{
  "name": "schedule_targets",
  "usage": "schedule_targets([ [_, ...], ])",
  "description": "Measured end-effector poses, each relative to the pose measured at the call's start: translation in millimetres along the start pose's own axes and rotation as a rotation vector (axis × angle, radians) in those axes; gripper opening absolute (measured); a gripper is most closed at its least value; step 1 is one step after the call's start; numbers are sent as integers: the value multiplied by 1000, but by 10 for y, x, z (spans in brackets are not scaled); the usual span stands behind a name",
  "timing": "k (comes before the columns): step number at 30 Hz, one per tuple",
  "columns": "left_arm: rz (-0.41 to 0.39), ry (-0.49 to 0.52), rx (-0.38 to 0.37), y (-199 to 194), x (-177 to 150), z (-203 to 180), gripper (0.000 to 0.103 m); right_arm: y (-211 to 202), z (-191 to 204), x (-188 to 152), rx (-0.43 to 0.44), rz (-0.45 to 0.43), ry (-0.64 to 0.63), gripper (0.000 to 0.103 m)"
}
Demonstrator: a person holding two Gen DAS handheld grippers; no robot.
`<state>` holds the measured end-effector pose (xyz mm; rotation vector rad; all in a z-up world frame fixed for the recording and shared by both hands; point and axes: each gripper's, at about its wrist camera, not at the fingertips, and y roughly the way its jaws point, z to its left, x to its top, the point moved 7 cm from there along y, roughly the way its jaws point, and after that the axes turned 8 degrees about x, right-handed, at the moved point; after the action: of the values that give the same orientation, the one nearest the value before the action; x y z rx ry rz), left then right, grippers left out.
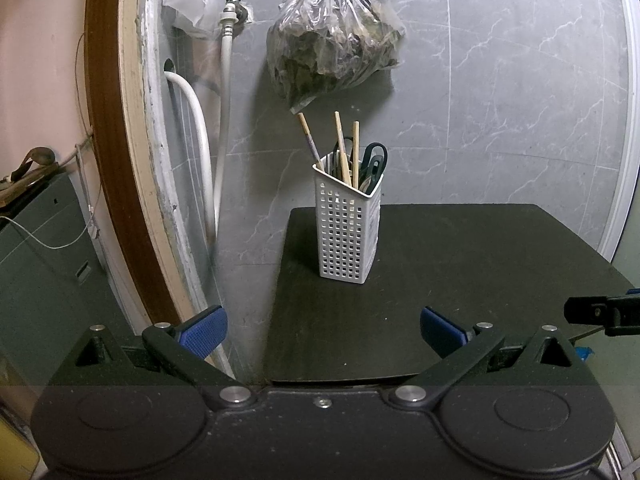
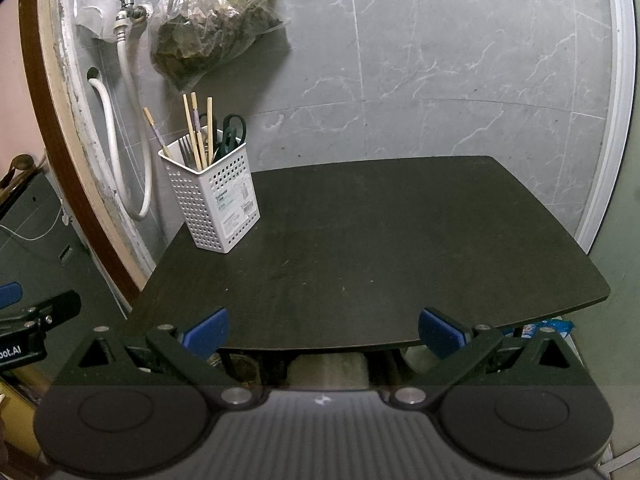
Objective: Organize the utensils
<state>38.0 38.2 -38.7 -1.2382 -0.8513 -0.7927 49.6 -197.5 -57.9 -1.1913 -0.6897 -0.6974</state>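
A white perforated utensil holder [image 1: 347, 232] [image 2: 212, 204] stands upright at the back left of a dark table [image 1: 460, 280] [image 2: 380, 248]. Wooden chopsticks [image 1: 340, 148] [image 2: 196, 132], black-handled scissors [image 1: 374, 160] [image 2: 232, 132] and a fork [image 2: 185, 148] stick out of it. My left gripper [image 1: 323, 334] is open near the table's front left edge, nothing between its blue pads. My right gripper [image 2: 323, 332] is open at the front edge, also empty. Each gripper shows at the margin of the other's view.
A plastic bag of dried leaves [image 1: 336, 36] [image 2: 212, 20] hangs on the grey tiled wall above the holder. A tap with white hoses [image 1: 224, 92] [image 2: 124, 80] is at the left, beside a brown door frame [image 1: 116, 152]. A dark cabinet [image 1: 44, 264] stands left of the table.
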Motion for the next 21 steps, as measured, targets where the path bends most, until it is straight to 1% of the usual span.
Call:
schedule_targets([
  [21,12,4,0,77,-25,41,102,34,14,0,0,5,2,103],
])
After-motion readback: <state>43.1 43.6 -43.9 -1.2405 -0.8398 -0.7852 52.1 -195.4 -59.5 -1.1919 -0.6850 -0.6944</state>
